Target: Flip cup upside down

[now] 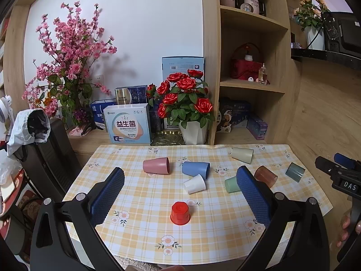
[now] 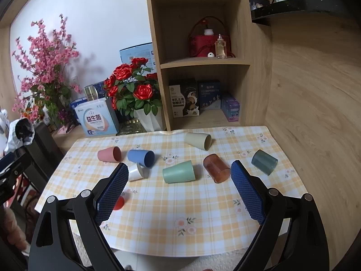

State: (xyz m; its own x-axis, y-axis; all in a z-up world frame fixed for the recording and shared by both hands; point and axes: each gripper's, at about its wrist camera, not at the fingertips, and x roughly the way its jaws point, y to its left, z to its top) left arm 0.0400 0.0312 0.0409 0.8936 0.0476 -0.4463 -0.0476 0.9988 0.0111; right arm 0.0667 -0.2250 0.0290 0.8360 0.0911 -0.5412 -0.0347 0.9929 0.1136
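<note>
A small red cup (image 1: 179, 213) stands upside down on the checked tablecloth (image 1: 146, 194), between my left gripper's fingers and a little ahead of them. My left gripper (image 1: 180, 187) is open and empty above the table. Several cups lie on their sides: pink (image 1: 156, 165), blue (image 1: 195, 169), white (image 1: 194, 183), green (image 2: 178, 171), amber (image 2: 216, 168), beige (image 2: 198, 141) and grey-green (image 2: 264, 162). My right gripper (image 2: 179, 178) is open and empty, above the near part of the table, with the green cup ahead of it. The red cup (image 2: 119, 203) is partly hidden behind its left finger.
A white pot of red roses (image 1: 187, 103), pink blossom branches (image 1: 67, 67) and boxes (image 1: 127, 126) stand behind the table. A wooden shelf unit (image 2: 203, 67) is at the back right. A black chair (image 1: 52, 153) stands at the table's left. The right gripper shows at the left view's edge (image 1: 338, 171).
</note>
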